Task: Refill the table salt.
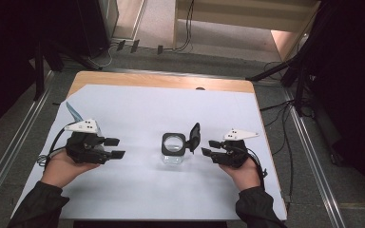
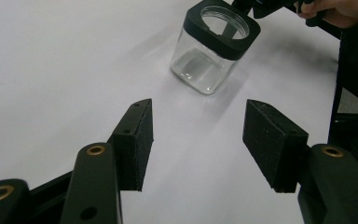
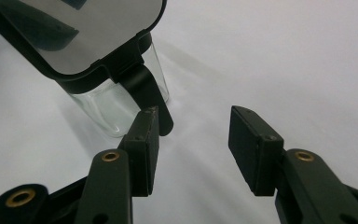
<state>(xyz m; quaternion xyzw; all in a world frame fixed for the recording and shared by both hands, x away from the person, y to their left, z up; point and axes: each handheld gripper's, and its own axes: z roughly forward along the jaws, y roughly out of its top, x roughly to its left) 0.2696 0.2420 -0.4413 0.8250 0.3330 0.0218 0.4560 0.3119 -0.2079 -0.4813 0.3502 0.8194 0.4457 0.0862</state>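
Both tools stand with their jaws spread and nothing between the pads. Left tool [image 1: 115, 147] sits well to the left of the glass jar [image 1: 173, 151], jaws pointing toward it; its own view shows the two black pads [image 2: 135, 140] apart with bare white sheet between them and the jar [image 2: 209, 56] farther ahead. Right tool [image 1: 210, 147] is just to the right of the jar, and in its view the left-hand jaw stands very near the black hinge strap [image 3: 147, 95] that runs down from the lid [image 3: 88, 28]; whether it touches the strap I cannot tell.

The jar is a clear, square-sided container with a black collar [image 2: 223, 35] around a round mouth, standing upright near the middle of the desk [image 1: 138, 118], which is covered by a white sheet. Its hinged lid [image 1: 195, 136] is swung up and tilts to the jar's right side, so the mouth is uncovered. The jar looks empty.

The step in hand appears to be working the lid, probably closing it, with the right tool while the left comes in to steady the jar. To do that well, the left tool should approach level and take the glass body below the collar, square on two flat walls, so the jar cannot twist or slide on the smooth sheet. The right tool should push on the lid's flat face rather than the thin strap, following the hinge's arc. Smooth glass may slip if pinched at a corner.
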